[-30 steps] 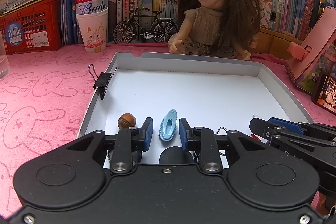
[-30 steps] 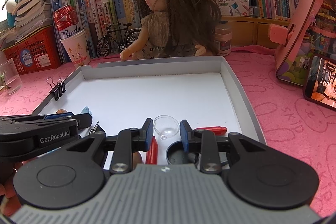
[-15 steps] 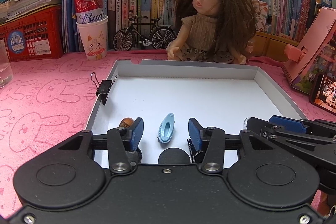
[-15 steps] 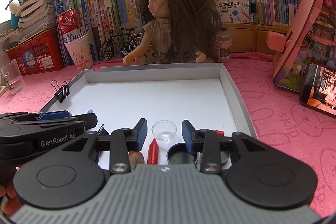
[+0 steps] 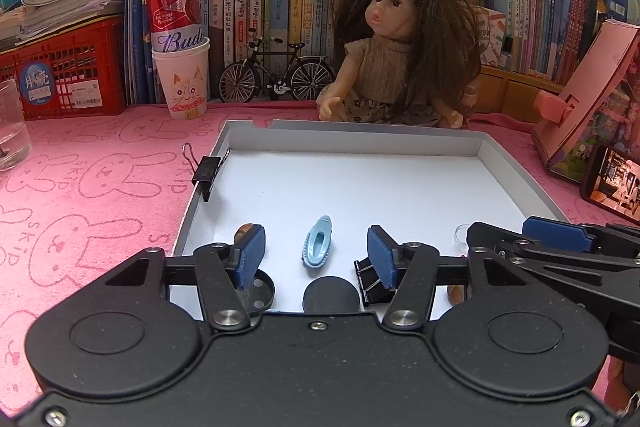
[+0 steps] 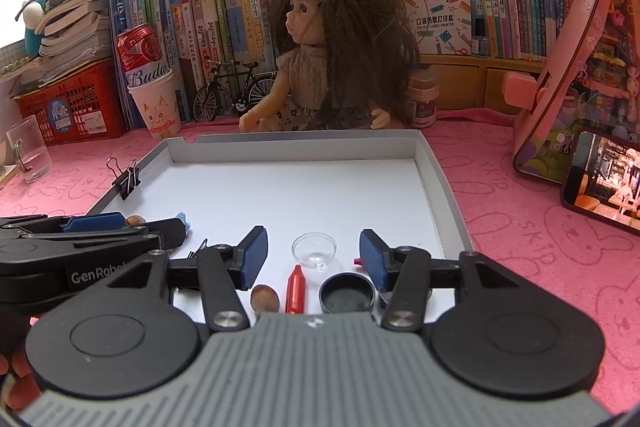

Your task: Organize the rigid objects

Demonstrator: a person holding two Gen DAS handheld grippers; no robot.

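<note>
A grey-rimmed white tray (image 5: 200, 195) (image 6: 444, 183) lies on the pink cloth. In the left wrist view my left gripper (image 5: 316, 257) is open and empty above a small light-blue clip (image 5: 317, 247), with a black round lid (image 5: 256, 291), a black disc (image 5: 330, 297), a black binder clip (image 5: 370, 287) and a brown nut (image 5: 244, 230) near its fingers. In the right wrist view my right gripper (image 6: 312, 259) is open and empty above a clear glass dish (image 6: 314, 250); a red crayon (image 6: 296, 289), a brown nut (image 6: 265, 299) and a black lid (image 6: 347, 293) lie just in front.
A black binder clip (image 5: 206, 171) (image 6: 127, 179) grips the tray's left wall. A doll (image 5: 404, 55) sits behind the tray, with a model bicycle (image 5: 276, 75), a can in a paper cup (image 5: 180, 51), a red crate (image 5: 64, 71), a glass (image 5: 12, 131) and a pink toy house (image 5: 592, 107).
Both grippers have opened wider and pulled back and up from the tray. The blue clip and the glass dish stay lying on the tray floor.
</note>
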